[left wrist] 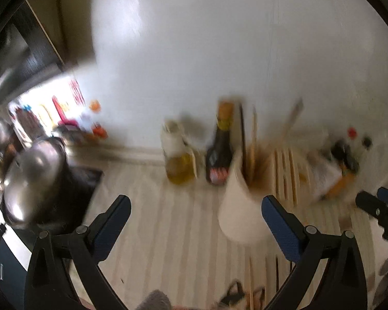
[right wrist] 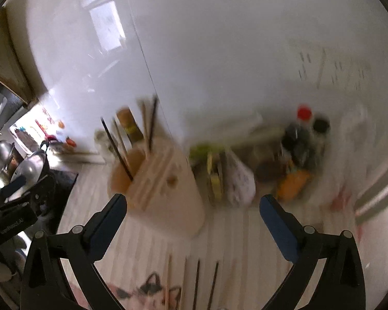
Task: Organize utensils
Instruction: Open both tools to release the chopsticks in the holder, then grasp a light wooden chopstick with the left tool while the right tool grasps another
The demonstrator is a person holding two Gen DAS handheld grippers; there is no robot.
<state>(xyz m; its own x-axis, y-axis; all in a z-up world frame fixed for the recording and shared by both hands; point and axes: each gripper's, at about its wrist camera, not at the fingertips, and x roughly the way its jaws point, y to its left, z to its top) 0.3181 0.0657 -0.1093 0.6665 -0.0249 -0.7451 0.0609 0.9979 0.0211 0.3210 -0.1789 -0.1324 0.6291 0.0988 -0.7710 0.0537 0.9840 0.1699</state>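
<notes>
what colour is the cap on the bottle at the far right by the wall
Red; the cap shows best in the right wrist view, though blurred.

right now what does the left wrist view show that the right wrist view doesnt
Only the left wrist view: a bottle of yellow oil beside a dark sauce bottle, seen in full, and the open left gripper.

Only the right wrist view: a red-capped bottle clearly visible, four chopsticks lying on the counter, and the open right gripper.

Both: the white utensil holder with chopsticks standing in it, the slatted wooden block, and the steel pot lid.
</notes>
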